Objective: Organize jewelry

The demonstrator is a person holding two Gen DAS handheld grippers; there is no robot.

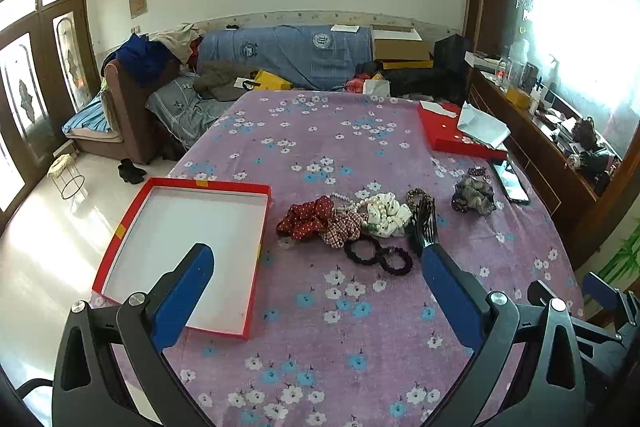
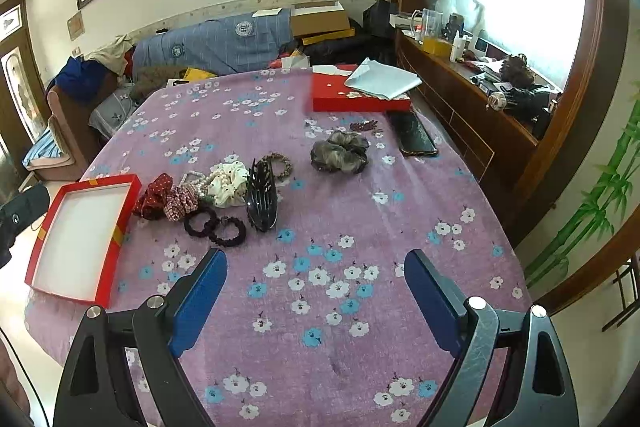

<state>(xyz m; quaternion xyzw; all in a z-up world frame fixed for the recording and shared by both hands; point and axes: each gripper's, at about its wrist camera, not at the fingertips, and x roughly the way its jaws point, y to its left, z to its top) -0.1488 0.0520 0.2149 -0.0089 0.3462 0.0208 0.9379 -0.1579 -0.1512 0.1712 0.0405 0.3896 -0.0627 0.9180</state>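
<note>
Tray [image 1: 132,211] sitting empty mid-left; scrunchie pile [image 1: 348,217] & claw clip [image 2: 262,197] still waiting on bench [image 2: 320,291]. Both tools, left [image 1: 316,273] & right [image 2: 316,277], hanging spread w/ nothing between.

Bright daylight from blown-out window [image 1: 580,27] at right; glare on floor [image 1: 48,227]; strong fisheye edge warp, dark corners.

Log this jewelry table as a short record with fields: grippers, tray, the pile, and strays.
left gripper: open, empty
right gripper: open, empty
red tray: nothing inside, left of pile
pile: red dotted scrunchie, cream scrunchie, black hair claw, two dark hair ties
stray: grey scrunchie, apart, near phone
</note>
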